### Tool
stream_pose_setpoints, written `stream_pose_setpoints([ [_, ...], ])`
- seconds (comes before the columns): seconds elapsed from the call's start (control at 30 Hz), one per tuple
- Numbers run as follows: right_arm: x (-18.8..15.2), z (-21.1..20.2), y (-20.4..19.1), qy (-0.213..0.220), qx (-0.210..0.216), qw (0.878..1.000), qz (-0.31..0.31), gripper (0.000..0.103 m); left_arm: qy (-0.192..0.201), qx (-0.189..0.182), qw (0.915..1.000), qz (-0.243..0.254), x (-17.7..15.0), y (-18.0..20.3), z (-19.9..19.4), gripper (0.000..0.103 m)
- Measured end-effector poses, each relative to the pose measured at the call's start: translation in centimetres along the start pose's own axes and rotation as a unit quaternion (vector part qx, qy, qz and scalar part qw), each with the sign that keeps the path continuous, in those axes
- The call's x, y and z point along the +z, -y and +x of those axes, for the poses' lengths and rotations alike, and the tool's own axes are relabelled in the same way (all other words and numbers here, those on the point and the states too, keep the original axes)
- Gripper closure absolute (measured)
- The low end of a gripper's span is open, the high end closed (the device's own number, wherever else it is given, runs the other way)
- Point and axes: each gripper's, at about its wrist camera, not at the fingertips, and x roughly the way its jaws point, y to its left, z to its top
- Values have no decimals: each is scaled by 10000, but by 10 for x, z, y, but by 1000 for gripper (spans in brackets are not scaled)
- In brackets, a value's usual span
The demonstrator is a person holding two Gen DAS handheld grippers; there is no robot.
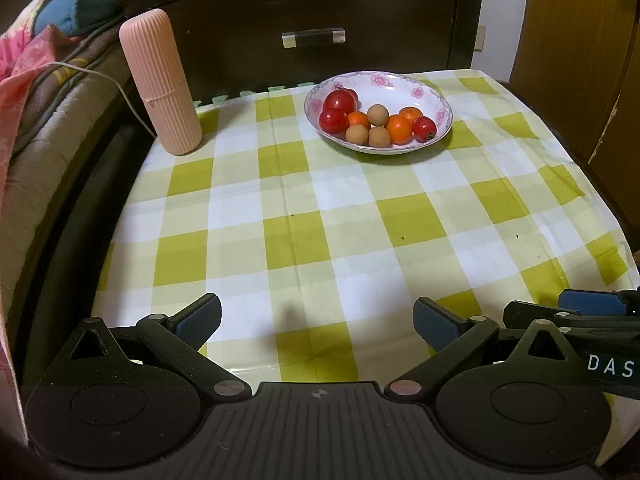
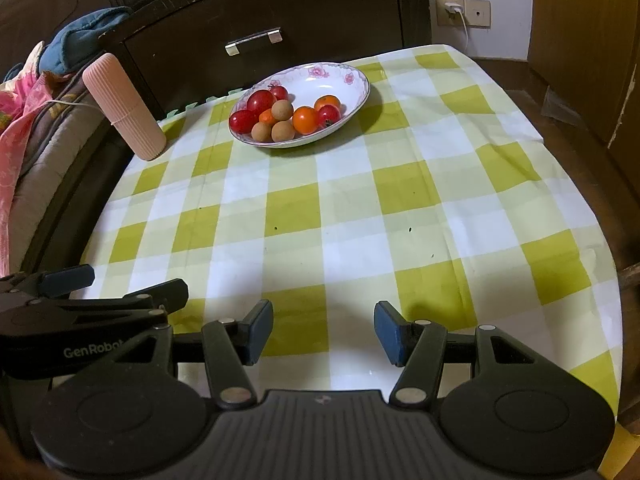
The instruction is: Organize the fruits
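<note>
A white floral bowl [image 1: 420,84] [image 2: 352,84] stands at the far side of the checked tablecloth. It holds several small fruits: red tomatoes [image 1: 340,102] [image 2: 260,100], orange ones [image 1: 399,129] [image 2: 305,120] and tan round longans [image 1: 377,115] [image 2: 281,110]. My left gripper [image 1: 318,320] hovers open over the near edge of the table, nothing between its blue pads. My right gripper [image 2: 324,330] is open beside it, also empty. Each gripper shows at the edge of the other's view: right gripper [image 1: 576,312], left gripper [image 2: 120,288].
A tall ribbed pink container [image 1: 160,80] [image 2: 124,108] stands at the far left corner of the table. A dark wooden drawer front [image 1: 312,36] is behind the bowl. Bedding [image 1: 36,80] lies to the left, a wooden door [image 2: 584,40] to the right.
</note>
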Motion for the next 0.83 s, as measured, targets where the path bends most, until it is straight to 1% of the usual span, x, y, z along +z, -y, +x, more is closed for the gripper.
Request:
stream_pose_setpoints([
  [0.83, -1, 2, 0, -11, -3, 10000, -1, 49, 12, 56, 10000, 13, -1, -1, 1, 0],
])
